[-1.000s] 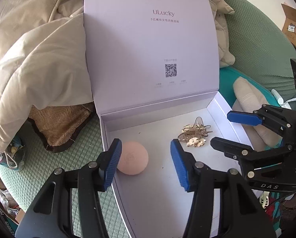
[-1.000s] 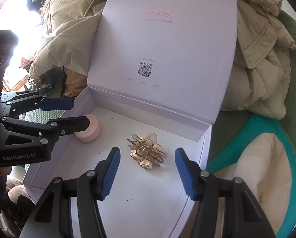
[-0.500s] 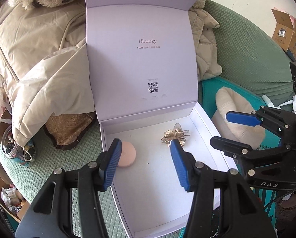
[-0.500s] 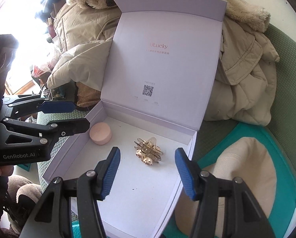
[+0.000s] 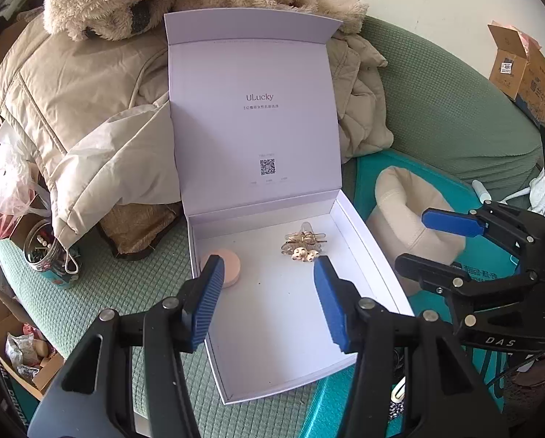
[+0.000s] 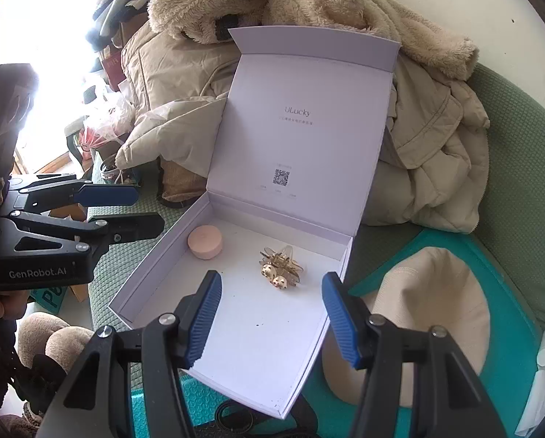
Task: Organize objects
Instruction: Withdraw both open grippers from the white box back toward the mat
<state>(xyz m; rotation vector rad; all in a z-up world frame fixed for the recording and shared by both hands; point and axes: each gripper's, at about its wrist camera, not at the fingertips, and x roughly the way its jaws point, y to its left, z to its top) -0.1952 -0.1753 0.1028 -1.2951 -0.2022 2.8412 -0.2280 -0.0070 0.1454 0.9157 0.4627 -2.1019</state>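
Your white box (image 5: 367, 241) lies open on the green cushion (image 5: 126, 292), its lid (image 5: 254, 127) standing upright against the beige coat (image 5: 90, 109). Inside, the pink round puff (image 5: 228, 268) rests near the left wall, and the gold hair clip (image 5: 303, 246) lies well apart from it toward the back right. Your left gripper (image 5: 269, 295) hovers above the box's front half, jaws spread wide, holding nothing. Your right gripper (image 6: 270, 314) hangs over the box's near edge, jaws likewise spread and empty. A beige hat (image 6: 437, 310) sits just beside the box on the teal mat (image 6: 510, 328). A jar (image 5: 44, 252) stands on the cushion to the left.
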